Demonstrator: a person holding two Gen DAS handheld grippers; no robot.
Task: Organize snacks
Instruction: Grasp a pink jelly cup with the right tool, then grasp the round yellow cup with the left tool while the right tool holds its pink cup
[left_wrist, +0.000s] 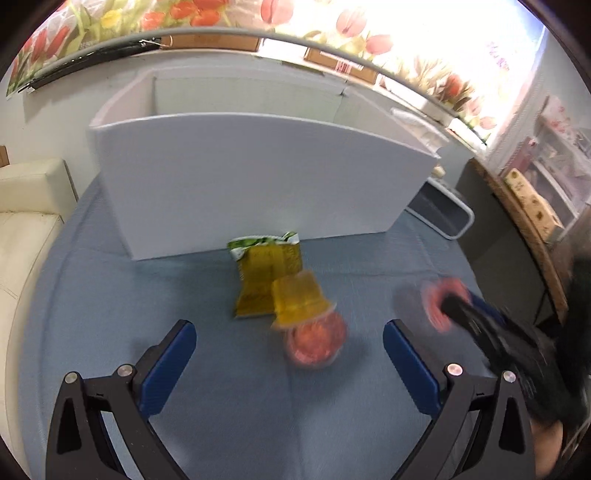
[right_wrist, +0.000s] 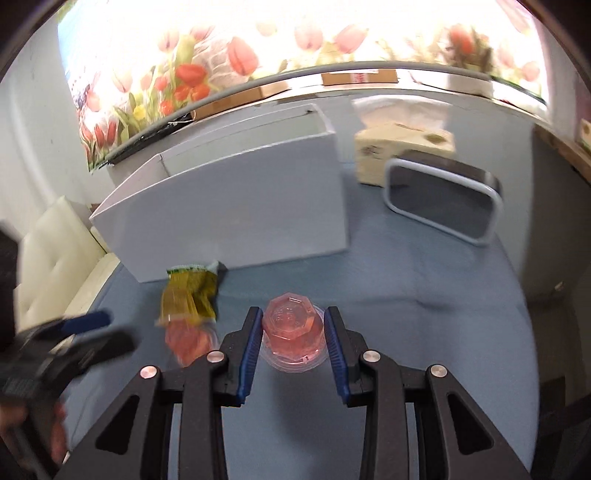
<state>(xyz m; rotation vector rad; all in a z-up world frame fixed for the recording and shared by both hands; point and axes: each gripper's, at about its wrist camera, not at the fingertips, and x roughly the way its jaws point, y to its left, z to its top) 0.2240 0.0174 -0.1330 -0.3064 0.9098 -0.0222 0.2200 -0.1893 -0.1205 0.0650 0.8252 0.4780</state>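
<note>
A white open box (left_wrist: 251, 184) stands at the back of the blue table; it also shows in the right wrist view (right_wrist: 236, 218). A yellow-green snack packet (left_wrist: 264, 277) lies in front of it. A yellow jelly cup (left_wrist: 299, 301) leans on a pink jelly cup (left_wrist: 317, 343). My left gripper (left_wrist: 290, 365) is open, just short of these cups. My right gripper (right_wrist: 293, 341) is shut on another pink jelly cup (right_wrist: 291, 330), upside down, lifted slightly off the cloth. It appears blurred in the left wrist view (left_wrist: 441, 302).
A grey tray with a white rim (right_wrist: 443, 203) lies right of the box, with a tissue box (right_wrist: 399, 147) behind it. A cream sofa (left_wrist: 26, 236) borders the table's left side. A shelf (left_wrist: 532, 199) stands at the right.
</note>
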